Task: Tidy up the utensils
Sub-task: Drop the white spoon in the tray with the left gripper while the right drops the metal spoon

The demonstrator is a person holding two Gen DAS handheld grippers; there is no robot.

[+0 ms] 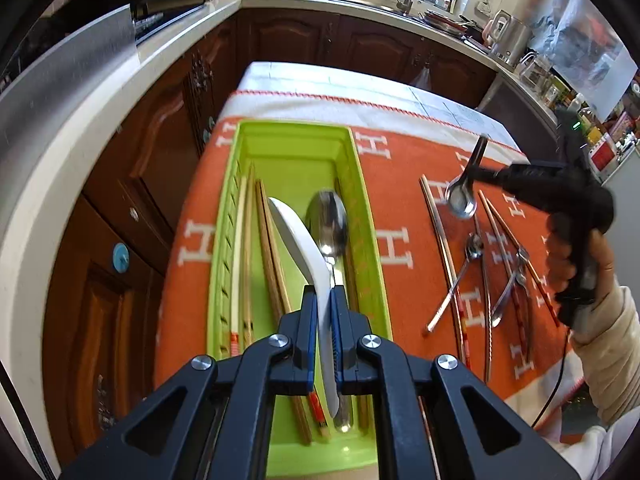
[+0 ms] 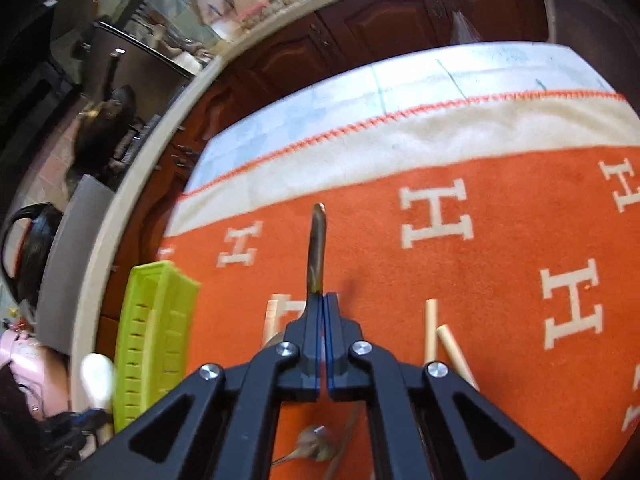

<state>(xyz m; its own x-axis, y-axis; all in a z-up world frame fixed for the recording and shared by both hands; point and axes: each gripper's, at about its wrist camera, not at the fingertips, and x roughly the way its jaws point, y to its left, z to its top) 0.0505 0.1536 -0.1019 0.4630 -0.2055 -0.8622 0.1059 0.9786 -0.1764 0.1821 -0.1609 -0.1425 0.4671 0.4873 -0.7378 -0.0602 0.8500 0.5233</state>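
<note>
My left gripper [image 1: 323, 300] is shut on a white spoon [image 1: 298, 236] and holds it above the green tray [image 1: 362, 184]. In the tray lie several chopsticks [image 1: 272, 264] and a metal spoon [image 1: 328, 220]. My right gripper [image 2: 322, 300] is shut on a small metal spoon [image 2: 317, 248], whose handle sticks out ahead of the jaws. The left wrist view shows this small metal spoon [image 1: 462, 200] lifted over the orange cloth [image 1: 400, 184], with the right gripper [image 1: 494, 174] and a hand behind it. At the right wrist view's lower left are the green tray [image 2: 156, 340] and the white spoon [image 2: 96, 376].
Loose chopsticks [image 1: 444, 256], a spoon [image 1: 472, 246] and a fork [image 1: 516, 276] lie on the cloth right of the tray. Chopstick ends [image 2: 431, 328] show beside my right gripper. Wooden cabinets [image 1: 160, 128] and a counter with a sink [image 1: 360, 0] surround the table.
</note>
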